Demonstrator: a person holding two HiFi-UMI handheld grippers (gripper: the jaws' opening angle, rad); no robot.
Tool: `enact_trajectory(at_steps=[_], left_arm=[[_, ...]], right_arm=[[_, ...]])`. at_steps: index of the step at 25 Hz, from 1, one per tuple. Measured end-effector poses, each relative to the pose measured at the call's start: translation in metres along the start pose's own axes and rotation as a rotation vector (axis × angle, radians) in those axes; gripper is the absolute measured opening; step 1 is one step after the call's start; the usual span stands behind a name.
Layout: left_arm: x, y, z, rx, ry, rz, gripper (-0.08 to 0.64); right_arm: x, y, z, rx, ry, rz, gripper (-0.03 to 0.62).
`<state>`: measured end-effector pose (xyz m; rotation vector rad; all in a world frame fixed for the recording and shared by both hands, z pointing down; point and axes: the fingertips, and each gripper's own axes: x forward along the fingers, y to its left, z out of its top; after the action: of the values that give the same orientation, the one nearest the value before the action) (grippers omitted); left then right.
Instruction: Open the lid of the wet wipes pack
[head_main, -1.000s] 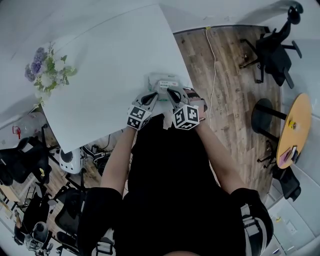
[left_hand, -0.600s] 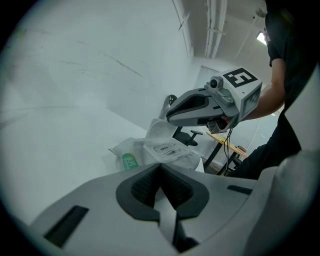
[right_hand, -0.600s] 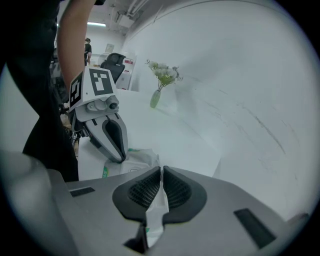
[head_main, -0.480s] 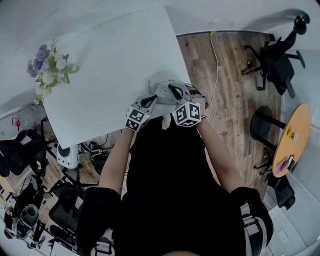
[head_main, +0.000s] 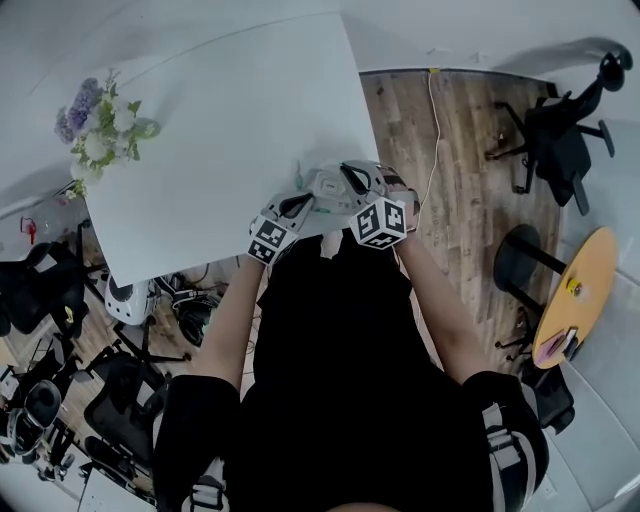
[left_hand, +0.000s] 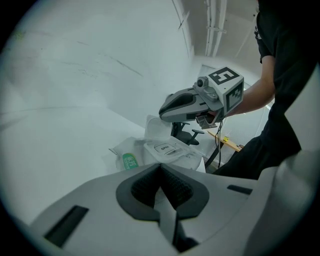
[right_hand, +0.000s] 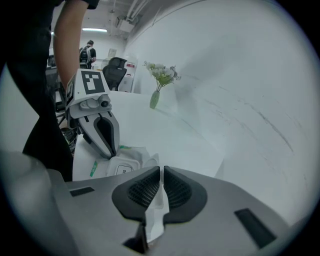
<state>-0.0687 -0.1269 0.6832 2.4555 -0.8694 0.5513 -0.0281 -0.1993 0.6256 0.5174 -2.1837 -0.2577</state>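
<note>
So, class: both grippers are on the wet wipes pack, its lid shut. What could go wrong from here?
1. The jaws of the right gripper have just been opening with the edge of the wet wipes pack between them, so it may slip free.
2. The pack sits at the near edge of the table and could be tugged off.

The white table (head_main: 220, 120) before you carries a bunch of white and purple flowers (head_main: 100, 125) near its far left corner, and their pale green vase (right_hand: 155, 99) stands upright. On your right, a pale cable (head_main: 433, 150) runs along the wooden floor (head_main: 470, 210). Beyond it are a black office chair (head_main: 555, 130) and a round wooden table (head_main: 570, 285) with a few small things on it. Well behind you, a person (right_hand: 89, 50) stands in the room.
</note>
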Motion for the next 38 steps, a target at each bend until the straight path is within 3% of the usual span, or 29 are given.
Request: enact_trajectory(at_steps=[13, 24, 30, 34, 38], left_arm=[[0.001, 0.003, 0.0, 0.002, 0.007, 0.011, 0.023], [0.001, 0.006, -0.001, 0.01, 0.002, 0.022, 0.023], [0.0, 0.007, -0.002, 0.0, 0.001, 0.01, 0.023], [-0.004, 0.006, 0.0, -0.062, -0.011, -0.004, 0.025], [-0.013, 0.002, 0.014, -0.07, -0.057, 0.023, 0.025]], right_arm=[[0.029, -0.018, -0.016, -0.008, 0.02, 0.063, 0.041], [0.048, -0.014, -0.044, -0.018, 0.099, 0.099, 0.017], [0.042, -0.014, -0.044, 0.03, 0.099, 0.08, 0.017], [0.031, -0.018, -0.039, 0.064, 0.085, 0.051, 0.017], [0.018, -0.019, -0.035, 0.085, 0.07, 0.023, 0.017]])
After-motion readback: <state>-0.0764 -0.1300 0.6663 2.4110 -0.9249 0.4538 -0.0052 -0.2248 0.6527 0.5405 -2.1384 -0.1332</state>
